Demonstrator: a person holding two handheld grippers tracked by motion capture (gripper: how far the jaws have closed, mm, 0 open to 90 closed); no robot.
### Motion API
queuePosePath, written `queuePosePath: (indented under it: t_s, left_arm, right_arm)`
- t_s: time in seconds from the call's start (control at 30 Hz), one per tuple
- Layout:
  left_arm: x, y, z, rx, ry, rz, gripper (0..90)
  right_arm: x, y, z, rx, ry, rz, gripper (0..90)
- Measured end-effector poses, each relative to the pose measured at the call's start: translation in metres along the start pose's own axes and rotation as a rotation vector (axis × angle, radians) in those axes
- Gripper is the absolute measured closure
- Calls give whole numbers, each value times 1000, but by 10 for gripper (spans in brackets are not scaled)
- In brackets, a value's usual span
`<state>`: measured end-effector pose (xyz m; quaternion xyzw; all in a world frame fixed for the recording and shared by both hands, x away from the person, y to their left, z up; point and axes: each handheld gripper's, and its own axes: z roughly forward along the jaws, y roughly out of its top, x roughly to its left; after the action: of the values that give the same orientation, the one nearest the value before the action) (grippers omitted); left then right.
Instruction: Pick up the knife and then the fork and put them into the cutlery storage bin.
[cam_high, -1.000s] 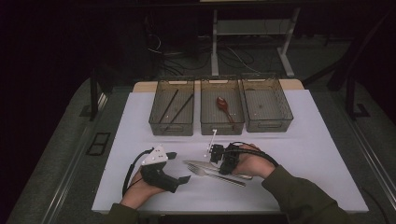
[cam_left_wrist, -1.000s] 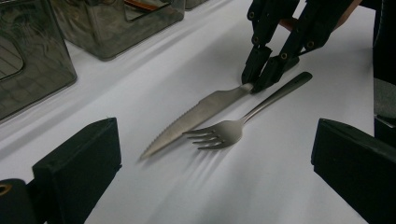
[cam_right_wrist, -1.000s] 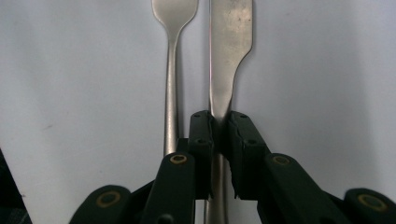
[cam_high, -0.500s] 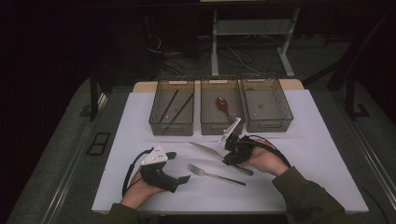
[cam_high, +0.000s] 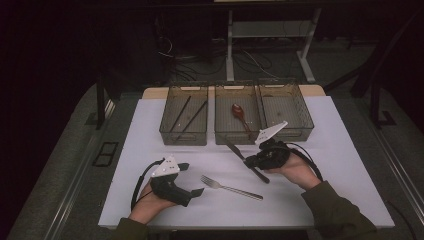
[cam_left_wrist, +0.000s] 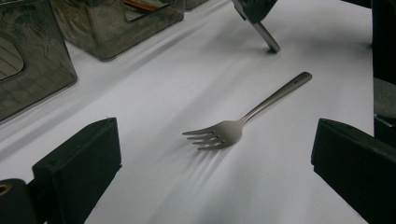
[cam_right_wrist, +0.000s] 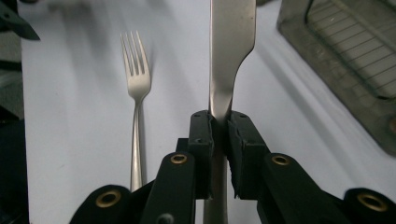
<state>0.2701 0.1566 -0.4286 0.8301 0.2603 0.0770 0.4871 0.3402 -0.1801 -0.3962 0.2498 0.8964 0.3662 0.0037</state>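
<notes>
Knife (cam_high: 246, 160) clamped by handle in right claw (cam_right_wrist: 219, 121), lifted off desk (cam_high: 350, 175), just short of three bins. Left bin (cam_high: 184, 121) holds chopsticks, middle bin (cam_high: 236, 120) holds spoon, right bin (cam_high: 287, 109) looks bare, likely knife's place. Fork (cam_high: 231, 187) left lying on desk between hands. Left claw (cam_left_wrist: 210, 163) wide open, holding nothing, aimed at fork.

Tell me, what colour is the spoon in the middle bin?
The spoon is dark red-brown, seen best in the high view.
</notes>
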Motion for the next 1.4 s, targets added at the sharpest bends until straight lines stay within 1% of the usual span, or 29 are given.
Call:
queuePosePath:
  t_s: [0.17, 0.27, 0.4, 0.43, 0.57, 0.63, 0.7, 0.9, 1.07, 1.3, 1.4]
  left_arm:
    - [0, 0, 0, -4, -1, 3, 7]
    - [-1, 0, 0, -2, -1, 8, 7]
    - [-1, 1, -1, -10, -3, 11, 7]
    - [-1, 0, -1, -10, -5, 10, 7]
    - [-1, 0, 0, -5, -9, 7, 7]
    - [-1, 0, 0, -5, -10, 6, 7]
    - [-1, 0, 0, -5, -10, 6, 7]
    - [0, 0, 0, -7, -10, 7, 7]
    - [0, 0, 0, -7, -10, 6, 7]
    - [-1, 0, 0, -2, -10, 6, 7]
    - [-1, 0, 1, -1, -11, 6, 7]
  right_arm:
    - [-9, -6, -7, -91, 20, 20, 795]
    - [-13, -10, -12, -159, 45, 39, 794]
    - [-18, -15, -16, -244, 55, 41, 794]
    - [-19, -16, -18, -260, 59, 48, 794]
    - [-22, -19, -25, -328, 47, 60, 794]
    - [-23, -19, -28, -352, 36, 58, 794]
    - [-25, -20, -32, -366, 32, 63, 794]
    - [-32, -23, -40, -402, -2, 79, 794]
    - [-37, -25, -50, -434, -28, 96, 793]
    - [-44, -26, -65, -462, -80, 111, 794]
    - [-47, -28, -72, -478, -100, 125, 794]
